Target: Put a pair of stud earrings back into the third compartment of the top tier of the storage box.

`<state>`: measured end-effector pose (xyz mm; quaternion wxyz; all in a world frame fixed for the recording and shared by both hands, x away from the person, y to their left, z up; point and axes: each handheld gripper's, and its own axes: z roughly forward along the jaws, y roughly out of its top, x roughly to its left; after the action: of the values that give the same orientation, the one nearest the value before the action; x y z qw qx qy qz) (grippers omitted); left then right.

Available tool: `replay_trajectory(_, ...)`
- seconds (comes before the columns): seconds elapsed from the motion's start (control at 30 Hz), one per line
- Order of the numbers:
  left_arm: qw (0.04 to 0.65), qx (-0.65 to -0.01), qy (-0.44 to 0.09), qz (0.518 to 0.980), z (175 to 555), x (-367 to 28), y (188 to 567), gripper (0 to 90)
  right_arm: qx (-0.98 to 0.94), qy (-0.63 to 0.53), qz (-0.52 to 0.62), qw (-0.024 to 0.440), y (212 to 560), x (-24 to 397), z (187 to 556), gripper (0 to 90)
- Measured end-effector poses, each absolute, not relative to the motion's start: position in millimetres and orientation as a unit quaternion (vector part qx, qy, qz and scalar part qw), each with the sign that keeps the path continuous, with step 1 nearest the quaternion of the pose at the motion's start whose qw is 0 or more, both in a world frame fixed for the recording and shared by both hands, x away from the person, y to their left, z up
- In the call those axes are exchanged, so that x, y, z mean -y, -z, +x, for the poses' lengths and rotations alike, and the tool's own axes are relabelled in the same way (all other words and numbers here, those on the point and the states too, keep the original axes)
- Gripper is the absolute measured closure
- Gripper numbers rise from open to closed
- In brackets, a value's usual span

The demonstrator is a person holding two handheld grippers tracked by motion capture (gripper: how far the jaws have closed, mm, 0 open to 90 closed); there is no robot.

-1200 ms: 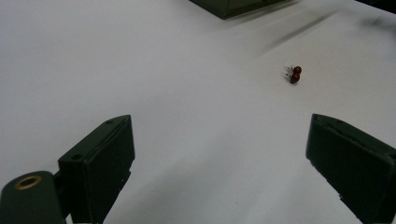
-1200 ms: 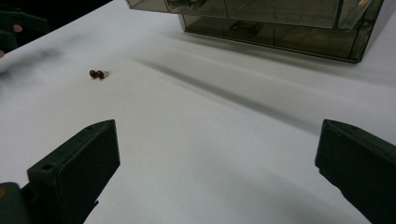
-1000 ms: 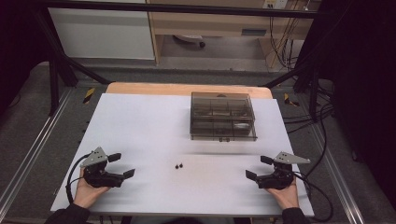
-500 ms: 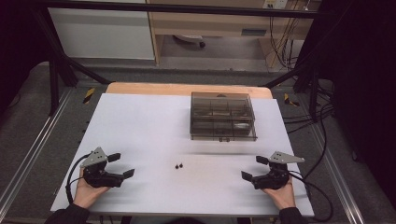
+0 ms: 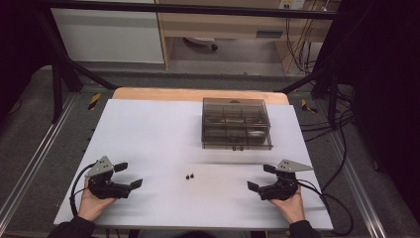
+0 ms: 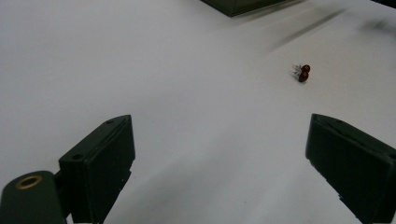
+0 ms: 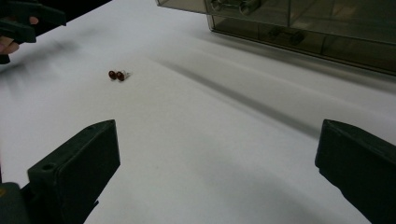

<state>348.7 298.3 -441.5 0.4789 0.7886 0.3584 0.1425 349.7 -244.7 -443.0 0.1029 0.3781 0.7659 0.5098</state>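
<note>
Two small dark red beads with thin wire legs (image 5: 189, 176) lie side by side on the white table, between the two hands. They show as red beads (image 6: 303, 73) ahead and to the right of my left jaws, and as red beads (image 7: 116, 75) ahead and left of my right jaws. My left gripper (image 5: 128, 174) rests near the front left edge, open and empty. My right gripper (image 5: 260, 177) rests near the front right, open and empty. A smoky transparent drawer box (image 5: 236, 123) stands at the back centre-right, its drawers shut.
The white table sheet (image 5: 148, 134) covers a wooden top whose far edge shows behind the box. Metal rails run along both sides of the table on the floor. Cables hang at the back right. The drawer box front (image 7: 299, 28) is close to my right gripper.
Both grippers have drifted slightly: the right one moved a little left and toward the front edge, the left one shifted slightly. Both stay open. The beads have not moved.
</note>
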Motion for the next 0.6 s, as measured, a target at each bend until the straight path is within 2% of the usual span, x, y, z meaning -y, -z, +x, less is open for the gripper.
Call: replay_trajectory(0.6,0.476,-0.361,-0.144,0.789,349.3,-298.5,442.4,8.4,-0.781,-0.504,0.359,0.088,437.1,197.7,357.0,0.4)
